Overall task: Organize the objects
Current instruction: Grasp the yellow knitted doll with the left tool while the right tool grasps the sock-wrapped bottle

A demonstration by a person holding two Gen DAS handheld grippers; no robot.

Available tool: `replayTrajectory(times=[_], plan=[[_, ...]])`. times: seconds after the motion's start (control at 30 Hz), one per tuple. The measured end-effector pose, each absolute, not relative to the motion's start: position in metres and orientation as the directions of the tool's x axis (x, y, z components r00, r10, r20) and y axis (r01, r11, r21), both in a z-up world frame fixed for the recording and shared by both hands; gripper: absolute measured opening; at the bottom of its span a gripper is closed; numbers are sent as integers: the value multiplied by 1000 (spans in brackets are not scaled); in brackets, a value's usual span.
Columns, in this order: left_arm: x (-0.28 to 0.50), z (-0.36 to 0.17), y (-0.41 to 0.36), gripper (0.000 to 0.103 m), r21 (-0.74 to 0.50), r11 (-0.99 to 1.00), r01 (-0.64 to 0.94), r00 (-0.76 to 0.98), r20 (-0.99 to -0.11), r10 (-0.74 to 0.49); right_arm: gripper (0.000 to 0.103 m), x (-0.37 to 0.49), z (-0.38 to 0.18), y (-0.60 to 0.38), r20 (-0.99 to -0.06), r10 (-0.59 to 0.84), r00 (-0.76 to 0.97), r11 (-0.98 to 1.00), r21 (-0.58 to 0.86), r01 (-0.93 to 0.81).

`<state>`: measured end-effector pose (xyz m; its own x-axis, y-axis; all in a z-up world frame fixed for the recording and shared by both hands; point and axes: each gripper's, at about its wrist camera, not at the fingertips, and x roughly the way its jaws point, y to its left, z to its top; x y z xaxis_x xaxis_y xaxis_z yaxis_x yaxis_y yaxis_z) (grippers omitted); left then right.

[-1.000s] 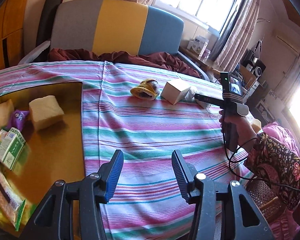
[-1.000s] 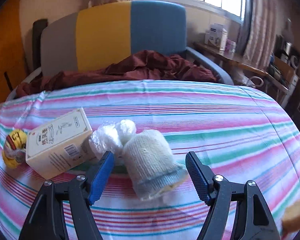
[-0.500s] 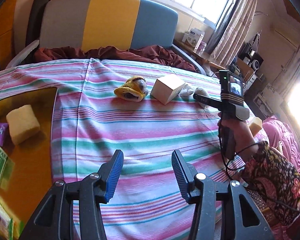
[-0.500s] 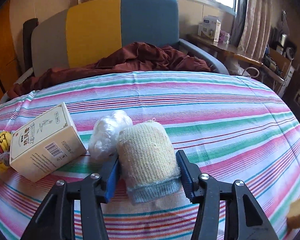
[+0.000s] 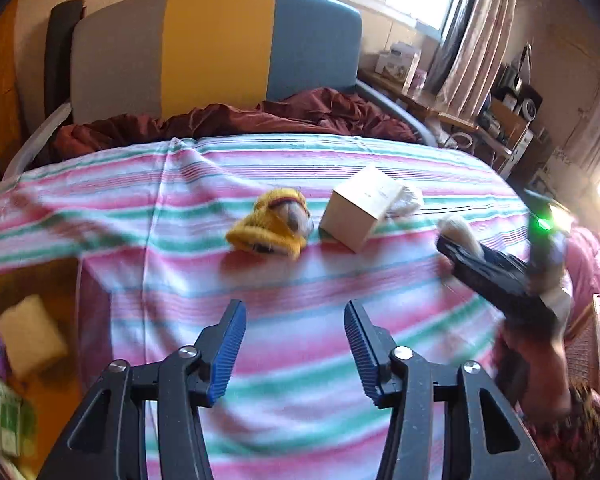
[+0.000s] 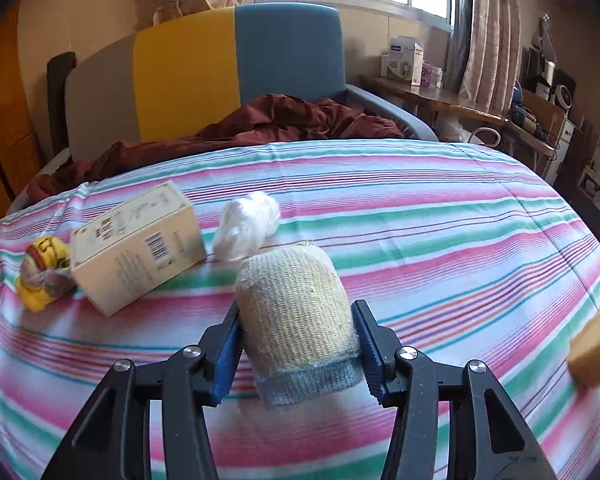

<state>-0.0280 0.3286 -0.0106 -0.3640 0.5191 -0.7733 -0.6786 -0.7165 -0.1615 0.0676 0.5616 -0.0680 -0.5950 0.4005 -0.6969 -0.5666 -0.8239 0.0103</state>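
Where the right tool [image 6: 296,344] clamps, the knitted roll [image 6: 296,316] sits between its pads.

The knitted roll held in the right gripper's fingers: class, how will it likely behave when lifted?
The knitted roll looks soft, so it probably squashes slightly under the fingers. Its coarse weave likely resists slipping. Being rounded, it may roll if set down sideways.

Striped cloth [image 6: 420,216] – box [image 6: 140,248], white bundle [image 6: 248,220], yellow toy [image 6: 44,272]
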Motion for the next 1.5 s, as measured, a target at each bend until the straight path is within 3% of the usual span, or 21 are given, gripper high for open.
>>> replayTrajectory(times=[0.3, 0.4, 0.8, 1.13, 1.5], plan=[[-87, -37, 396, 56, -35, -730, -683, -422, -797, 433, 53, 72, -72, 545, -688, 411, -598, -833, -17, -553], [-95, -49, 404, 56, -60, -740, -670, -410, -801, 436, 53, 71, -75, 545, -695, 409, -592, -833, -19, -553], [-68, -59, 400, 36, 50, -742, -669, -541, -718, 439, 53, 73, -76, 541, -683, 429, -591, -829, -38, -557], [-46, -53, 372, 32, -27, -760, -650, -527, -704, 476, 53, 74, -66, 523, -611, 499, -615, -828, -125, -547], [-24, -37, 329, 32, -189, -754, -629, -466, -685, 560, 53, 70, -66, 518, -606, 519, -603, -824, -168, -541]])
